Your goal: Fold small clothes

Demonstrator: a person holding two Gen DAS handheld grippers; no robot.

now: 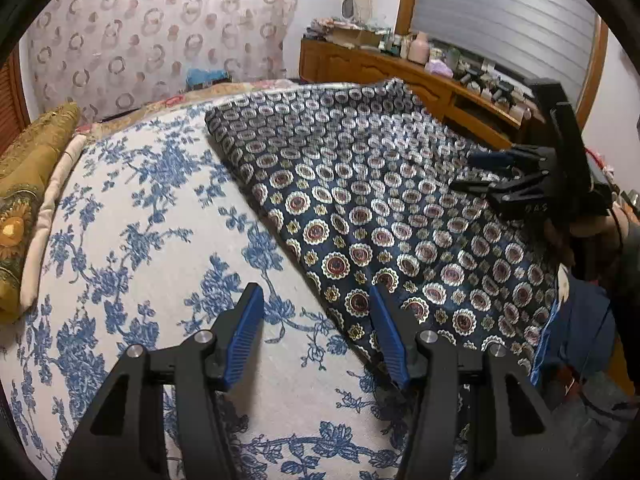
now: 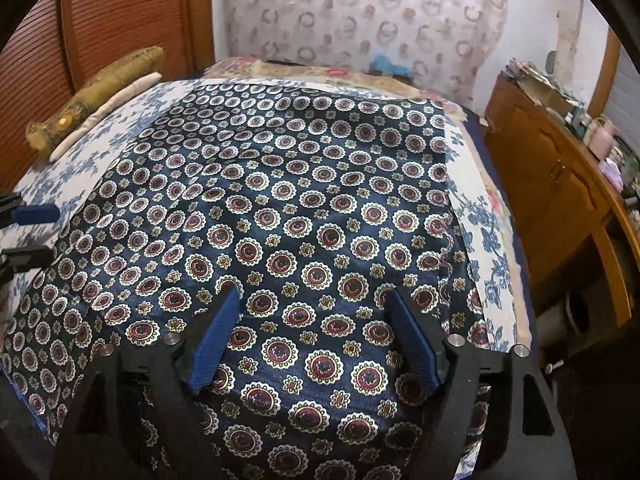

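A dark navy cloth printed with red and white medallions lies spread flat on the bed's white and blue floral sheet. My left gripper stands open over the sheet at the cloth's near left edge. Its right fingertip is just over that edge, and nothing is between the pads. In the right wrist view the cloth fills the middle. My right gripper hangs open just above it with only flat cloth under the gap. The right gripper also shows at the cloth's far right side.
A gold patterned bolster lies along the bed's left side. A wooden dresser crowded with bottles and boxes runs close along the right. A patterned curtain hangs behind the bed. A hand holds the right gripper.
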